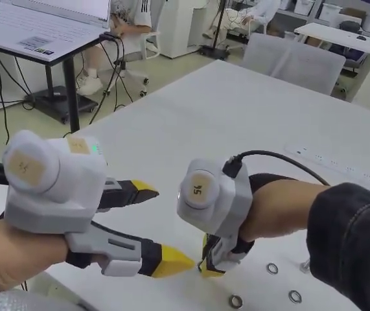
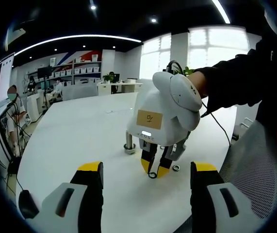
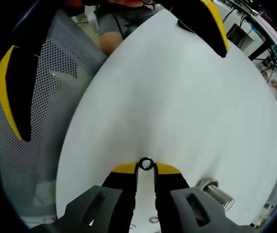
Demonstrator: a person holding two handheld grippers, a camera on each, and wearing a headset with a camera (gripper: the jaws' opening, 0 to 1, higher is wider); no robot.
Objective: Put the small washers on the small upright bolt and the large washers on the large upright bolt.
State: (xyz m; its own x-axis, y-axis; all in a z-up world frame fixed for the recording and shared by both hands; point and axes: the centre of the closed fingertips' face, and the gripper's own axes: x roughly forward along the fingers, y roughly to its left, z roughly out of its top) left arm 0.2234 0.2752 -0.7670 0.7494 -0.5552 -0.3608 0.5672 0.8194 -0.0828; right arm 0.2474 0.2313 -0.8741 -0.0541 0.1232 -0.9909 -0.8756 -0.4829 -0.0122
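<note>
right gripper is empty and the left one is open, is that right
Not quite: the right gripper is not empty. It is shut on a washer, pinched at its tips, as the right gripper view shows. The left gripper is open, as you said.

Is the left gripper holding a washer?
No, the left gripper has its jaws wide apart, with nothing gripped between them.

This is an open-plan office or lab workroom. Beyond the left tool (image 1: 170, 225), the wide white surface (image 1: 236, 123) runs toward a grey chair (image 1: 295, 61) and more white tables (image 1: 340, 35). Left of that tool stands a desk (image 1: 23, 39) with a laptop (image 1: 48, 19) and hanging cables (image 1: 115, 59). Far ahead of it are shelves of storage boxes (image 2: 80, 68), big windows (image 2: 201, 48) and strip lights (image 2: 75, 38).
</note>
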